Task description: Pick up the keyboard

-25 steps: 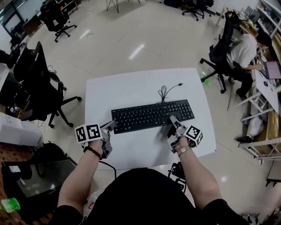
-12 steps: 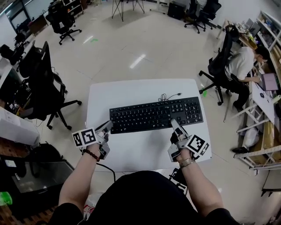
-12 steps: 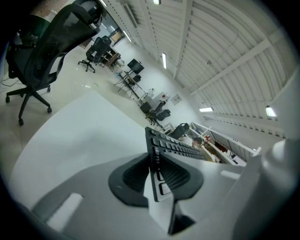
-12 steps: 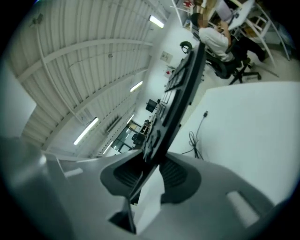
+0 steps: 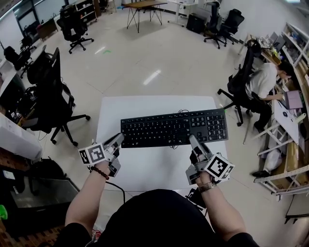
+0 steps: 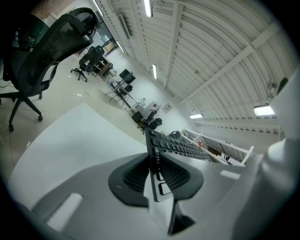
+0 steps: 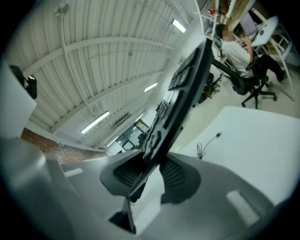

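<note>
The black keyboard [image 5: 174, 128] hangs above the white table [image 5: 145, 108], held by its near edge at both ends. My left gripper [image 5: 118, 139] is shut on its left front corner. My right gripper [image 5: 193, 140] is shut on the front edge near the number pad. In the left gripper view the keyboard [image 6: 173, 147] stands edge-on between the dark pads of that gripper [image 6: 154, 176]. In the right gripper view the keyboard [image 7: 180, 98] tilts steeply upward out of that gripper [image 7: 150, 171]. Its cable [image 7: 206, 143] trails onto the table.
A black office chair [image 5: 48, 91] stands left of the table. Another chair with a seated person [image 5: 263, 82] is at the right, beside a desk. Shelving [image 5: 289, 164] stands at the right edge. More chairs and a trestle table [image 5: 140, 7] are at the back.
The keyboard lay flat on the table a second ago; both grippers have lifted it clear. The right end rose more, and the keyboard now looks larger and nearer.
</note>
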A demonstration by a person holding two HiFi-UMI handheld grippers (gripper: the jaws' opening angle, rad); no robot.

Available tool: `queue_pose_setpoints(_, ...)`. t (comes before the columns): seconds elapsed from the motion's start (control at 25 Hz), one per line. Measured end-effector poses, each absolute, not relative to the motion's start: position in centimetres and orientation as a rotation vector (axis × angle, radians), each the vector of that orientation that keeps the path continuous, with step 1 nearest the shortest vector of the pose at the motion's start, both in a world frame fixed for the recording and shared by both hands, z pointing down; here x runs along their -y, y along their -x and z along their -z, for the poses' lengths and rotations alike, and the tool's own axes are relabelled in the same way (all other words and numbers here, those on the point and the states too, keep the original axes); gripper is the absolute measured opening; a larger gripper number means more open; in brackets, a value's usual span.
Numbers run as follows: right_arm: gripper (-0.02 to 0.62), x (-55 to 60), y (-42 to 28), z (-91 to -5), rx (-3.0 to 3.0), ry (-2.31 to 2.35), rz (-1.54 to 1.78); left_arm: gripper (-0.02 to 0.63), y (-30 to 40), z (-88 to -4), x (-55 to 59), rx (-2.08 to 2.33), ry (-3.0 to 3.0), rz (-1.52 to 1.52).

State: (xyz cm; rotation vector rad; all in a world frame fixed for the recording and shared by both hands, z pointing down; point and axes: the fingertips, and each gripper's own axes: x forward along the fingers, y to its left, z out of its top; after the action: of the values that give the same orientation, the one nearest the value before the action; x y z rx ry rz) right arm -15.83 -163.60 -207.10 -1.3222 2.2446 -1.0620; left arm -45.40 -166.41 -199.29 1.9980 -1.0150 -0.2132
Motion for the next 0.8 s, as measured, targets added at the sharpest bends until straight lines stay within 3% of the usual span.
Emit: queue_pose_setpoints(0.8,0.114,163.1,15.4,207.8,-2.258,1.315,1.029,0.075,45.1,200.6,166.3,1.020,-2.025,0.231)
